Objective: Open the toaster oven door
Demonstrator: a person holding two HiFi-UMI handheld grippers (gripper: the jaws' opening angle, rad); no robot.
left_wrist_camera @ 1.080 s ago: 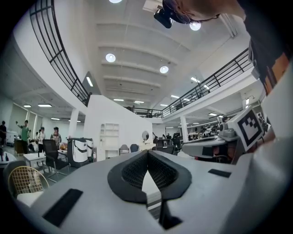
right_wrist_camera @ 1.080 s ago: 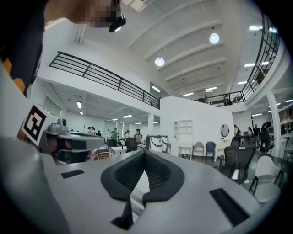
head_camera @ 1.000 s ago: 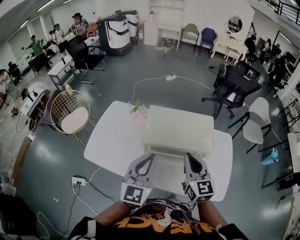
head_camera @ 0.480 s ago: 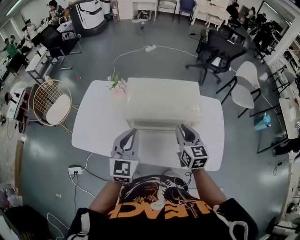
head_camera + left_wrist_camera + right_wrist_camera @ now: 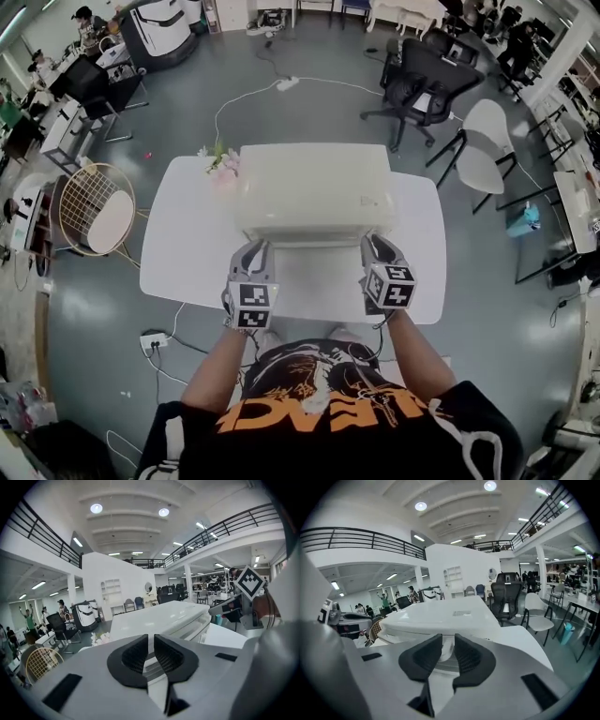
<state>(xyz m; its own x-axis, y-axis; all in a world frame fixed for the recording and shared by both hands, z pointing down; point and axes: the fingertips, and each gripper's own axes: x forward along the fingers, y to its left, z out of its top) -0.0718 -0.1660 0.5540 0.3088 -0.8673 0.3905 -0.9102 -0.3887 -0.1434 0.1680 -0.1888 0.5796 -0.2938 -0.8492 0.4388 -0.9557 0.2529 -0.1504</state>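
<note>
1. Two hand-held grippers sit just in front of the toaster oven (image 5: 314, 187), side by side over the near half of the white table (image 5: 187, 253).
2. Seen from the head view, the left gripper (image 5: 255, 253) is by the oven's front left corner and the right gripper (image 5: 375, 247) by its front right corner. Both sets of tips reach the front edge; whether they touch it cannot be told.
3. In the left gripper view, the left gripper (image 5: 151, 645) has its black pads (image 5: 135, 654) nearly together. A narrow slit is between them and nothing is clamped. The oven (image 5: 161, 617) lies straight ahead and runs off to the right.
4. In the right gripper view, the right gripper (image 5: 447, 654) shows the same narrow slit and grips nothing. The oven (image 5: 440, 615) fills the space just beyond its jaws and runs off to the left.
5. The oven stands in the middle of the table towards its far edge, white and box-shaped.
6. Its long axis runs left to right across the table, parallel to the person's shoulders, and its front faces the person.
7. A small bunch of pale flowers (image 5: 217, 161) stands at its rear left corner.
</note>
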